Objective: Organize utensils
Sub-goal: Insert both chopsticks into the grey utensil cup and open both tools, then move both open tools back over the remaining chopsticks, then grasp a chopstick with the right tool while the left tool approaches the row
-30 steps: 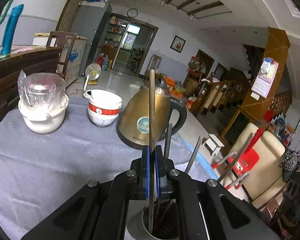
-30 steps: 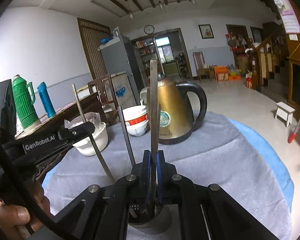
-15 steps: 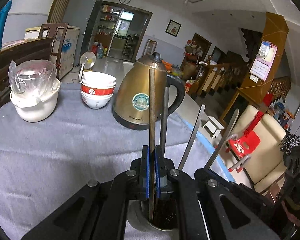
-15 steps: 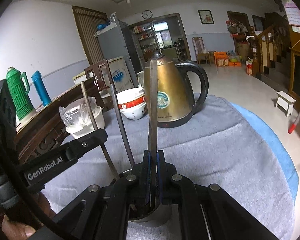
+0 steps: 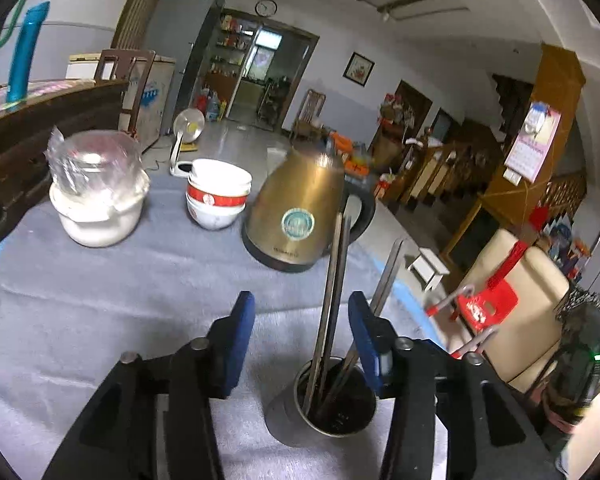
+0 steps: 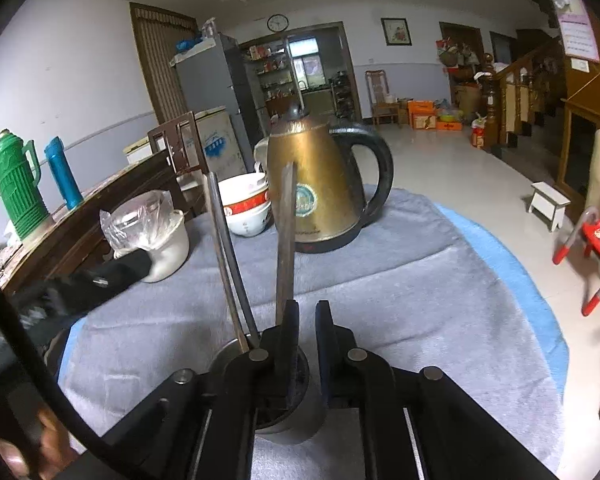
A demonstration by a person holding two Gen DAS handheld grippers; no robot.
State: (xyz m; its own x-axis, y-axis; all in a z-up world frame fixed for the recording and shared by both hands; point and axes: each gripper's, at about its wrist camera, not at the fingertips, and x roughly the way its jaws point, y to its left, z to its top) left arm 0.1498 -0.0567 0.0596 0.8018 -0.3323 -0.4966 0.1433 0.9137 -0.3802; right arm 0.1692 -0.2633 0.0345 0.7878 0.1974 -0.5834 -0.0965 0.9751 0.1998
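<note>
Grey cloth point(image 5: 100, 320) covers the table in the left wrist view, and on it, low in the frame, stands the metal cup point(image 5: 332, 408) with several dark chopsticks point(image 5: 332, 300) leaning in it. The left gripper point(image 5: 302, 344) was clamped on one upright stick a second ago; now its blue pads point(image 5: 240, 340) stand well apart and are opening, with two sticks rising free in the gap between them, touching neither pad, and a third stick passing behind the right pad. Behind the cup sit the brass kettle point(image 5: 300, 216), the stacked red-banded bowls point(image 5: 218, 196) and a white pot point(image 5: 98, 208) under a clear plastic cover, the same as before, though the view has pulled back a little from the cup. In the right wrist view the right gripper point(image 6: 307, 344) has gone from pinched tight on a stick to a narrow gap, and its jaws are opening; one flat chopstick point(image 6: 285, 248) leans against the outer side of the left finger point(image 6: 290, 344), not between the pads, which hold nothing. Two more sticks point(image 6: 228, 264) slant left out of the cup point(image 6: 288, 420), which sits just below the fingers. At the left edge the other gripper's black finger point(image 6: 100, 280) has drawn away, blurred.
</note>
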